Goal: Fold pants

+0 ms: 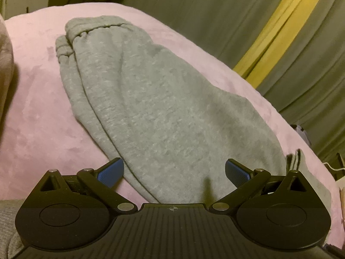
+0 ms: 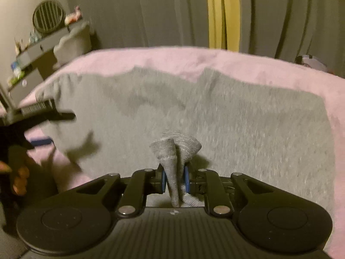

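Observation:
Grey sweatpants [image 1: 151, 108] lie on a pink blanket [image 1: 36, 112], waistband at the far end, legs doubled lengthwise. My left gripper [image 1: 174, 171] hovers over their near end, open, blue pads wide apart with nothing between them. In the right wrist view the grey pants [image 2: 237, 118] spread across the bed, and my right gripper [image 2: 175, 181] is shut on a bunched ribbed cuff [image 2: 172, 151] that sticks up between the blue pads. The left gripper [image 2: 38, 110] also shows at the left edge of that view, held by a hand [image 2: 19, 179].
Grey curtains [image 1: 215, 21] with a yellow strip [image 1: 286, 21] hang behind the bed. A dresser [image 2: 41, 49] with a round fan and small items stands at the far left. The pink blanket [image 2: 258, 64] drops off at its far and right edges.

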A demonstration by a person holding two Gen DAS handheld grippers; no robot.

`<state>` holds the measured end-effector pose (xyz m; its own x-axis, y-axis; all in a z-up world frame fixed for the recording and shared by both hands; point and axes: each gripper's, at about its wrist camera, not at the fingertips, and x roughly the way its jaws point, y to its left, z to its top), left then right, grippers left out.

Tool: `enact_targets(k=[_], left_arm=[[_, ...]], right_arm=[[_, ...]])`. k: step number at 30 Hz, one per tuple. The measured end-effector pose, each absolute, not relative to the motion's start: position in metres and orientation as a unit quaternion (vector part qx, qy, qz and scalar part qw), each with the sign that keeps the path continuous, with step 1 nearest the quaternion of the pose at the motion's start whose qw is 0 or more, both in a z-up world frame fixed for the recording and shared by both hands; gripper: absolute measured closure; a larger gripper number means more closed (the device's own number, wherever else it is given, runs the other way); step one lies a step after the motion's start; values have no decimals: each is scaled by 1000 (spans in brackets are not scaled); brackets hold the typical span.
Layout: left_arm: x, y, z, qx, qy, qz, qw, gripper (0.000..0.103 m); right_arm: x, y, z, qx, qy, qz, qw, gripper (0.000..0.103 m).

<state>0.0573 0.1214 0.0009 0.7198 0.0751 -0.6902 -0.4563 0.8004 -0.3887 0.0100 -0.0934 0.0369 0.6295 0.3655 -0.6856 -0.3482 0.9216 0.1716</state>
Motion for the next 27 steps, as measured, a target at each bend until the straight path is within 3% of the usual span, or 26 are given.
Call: enact_targets(k=[3,6,8,12,16,19,27], left_arm=[[56,121,2,-277,339,148,887,0],[57,122,1,-277,344,150,885,0],[57,121,1,-277,345,149,884,0],[60,120,0,-273,353,149,882,0],[61,120,-1,-267,354,150,884,0],[62,119,-2,-266,357,153,882,0],[69,77,25,-177,360,65,914,0]], right_arm=[[13,-88,24,7,434,201,878,74],[6,-99,29,54,440,222,869,54],[4,-122,40,144,438,248,852,20],[2,-173,51,238,405,200,860,5],[12,-223,19,274,485,86,826,4],[2,-243,22,329,458,86,821,4],[-19,-235,52,140,421,-22,896,4]])
